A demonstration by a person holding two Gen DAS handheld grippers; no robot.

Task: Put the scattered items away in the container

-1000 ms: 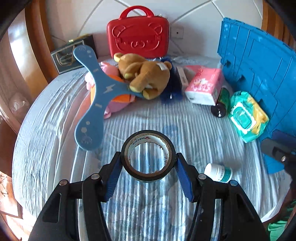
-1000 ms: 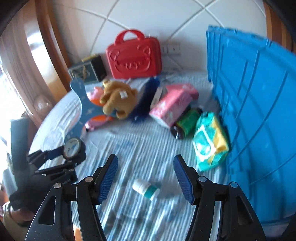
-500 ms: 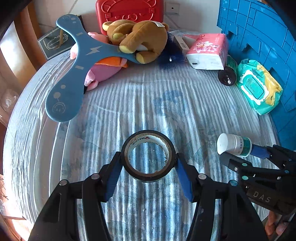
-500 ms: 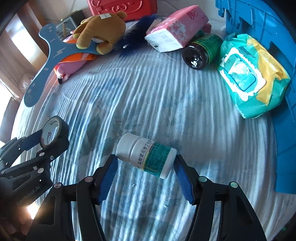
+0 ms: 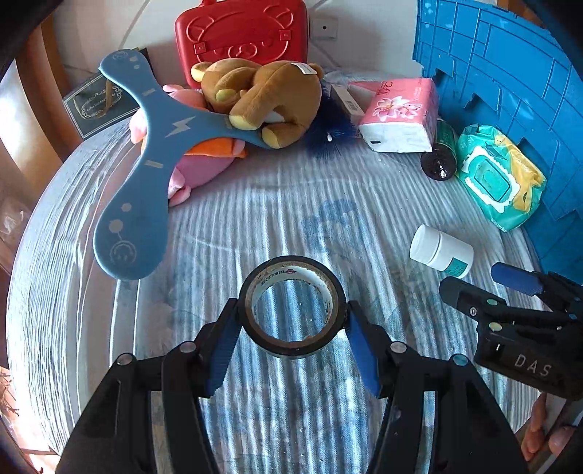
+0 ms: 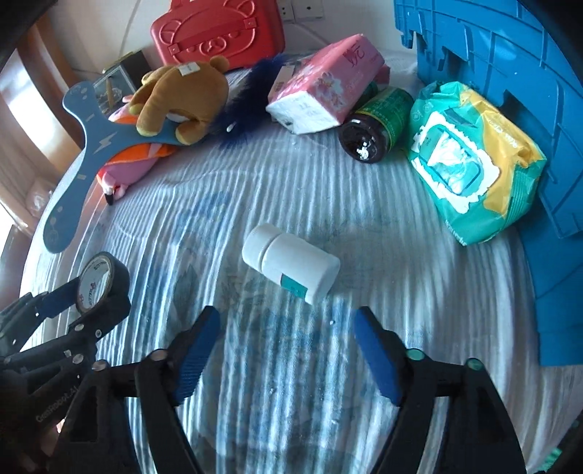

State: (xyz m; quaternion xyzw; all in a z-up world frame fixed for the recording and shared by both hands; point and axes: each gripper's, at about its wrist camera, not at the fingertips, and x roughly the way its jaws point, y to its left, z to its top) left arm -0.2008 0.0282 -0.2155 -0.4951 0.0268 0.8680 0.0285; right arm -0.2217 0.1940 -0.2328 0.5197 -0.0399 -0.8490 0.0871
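My left gripper [image 5: 291, 324] is shut on a black roll of tape [image 5: 293, 346], held above the striped bed; it also shows in the right wrist view [image 6: 104, 288]. My right gripper [image 6: 288, 341] is open and empty, just short of a white pill bottle [image 6: 289, 268] that lies on its side on the bed; the bottle also shows in the left wrist view [image 5: 441, 252]. The blue crate [image 6: 510, 73] stands at the right. A green wipes pack [image 6: 473, 160], a dark jar [image 6: 375, 127] and a pink tissue pack [image 6: 324, 87] lie beside it.
A brown teddy bear [image 5: 262, 96], a blue boomerang [image 5: 145, 156] and a pink plush [image 5: 196, 164] lie at the back left. A red case [image 5: 240, 32] and a dark box [image 5: 98, 105] stand by the wall. The bed's edge curves off at the left.
The right gripper has pulled back from the white bottle, which now lies on the bed ahead of its open fingers. The left gripper still holds the tape.
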